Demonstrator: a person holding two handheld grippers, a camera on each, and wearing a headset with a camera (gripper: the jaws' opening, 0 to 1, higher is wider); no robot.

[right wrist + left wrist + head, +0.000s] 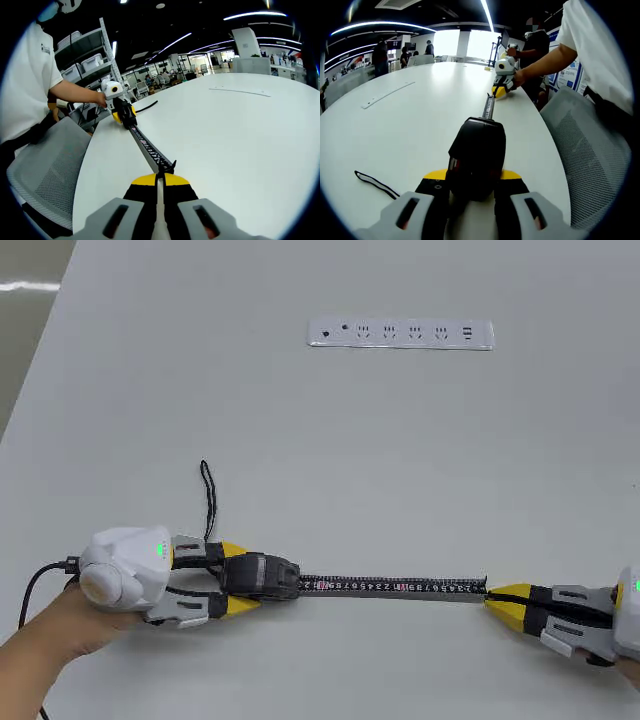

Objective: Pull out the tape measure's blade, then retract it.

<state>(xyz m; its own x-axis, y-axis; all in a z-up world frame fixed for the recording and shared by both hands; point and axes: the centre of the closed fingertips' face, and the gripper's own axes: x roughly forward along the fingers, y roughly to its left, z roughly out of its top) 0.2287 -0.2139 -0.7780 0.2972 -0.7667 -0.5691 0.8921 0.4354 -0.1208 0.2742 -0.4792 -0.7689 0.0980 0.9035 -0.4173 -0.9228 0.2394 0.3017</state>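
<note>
A black tape measure case [262, 577] lies on the white table, clamped between the yellow-tipped fingers of my left gripper [238, 579]. In the left gripper view the case [476, 157] fills the space between the jaws. Its dark blade [395, 586] runs out flat to the right across the table. My right gripper [500, 601] is shut on the blade's end hook [485, 584]. In the right gripper view the blade [147, 147] stretches away from the hook [166, 167] to the far case [126, 114]. A black wrist strap [208, 497] trails from the case.
A white power strip [400, 334] lies toward the far side of the table. A grey mesh chair [590, 150] stands by the table's near edge. A black cable [40, 585] runs from my left gripper. A person's arm [75, 92] holds each gripper.
</note>
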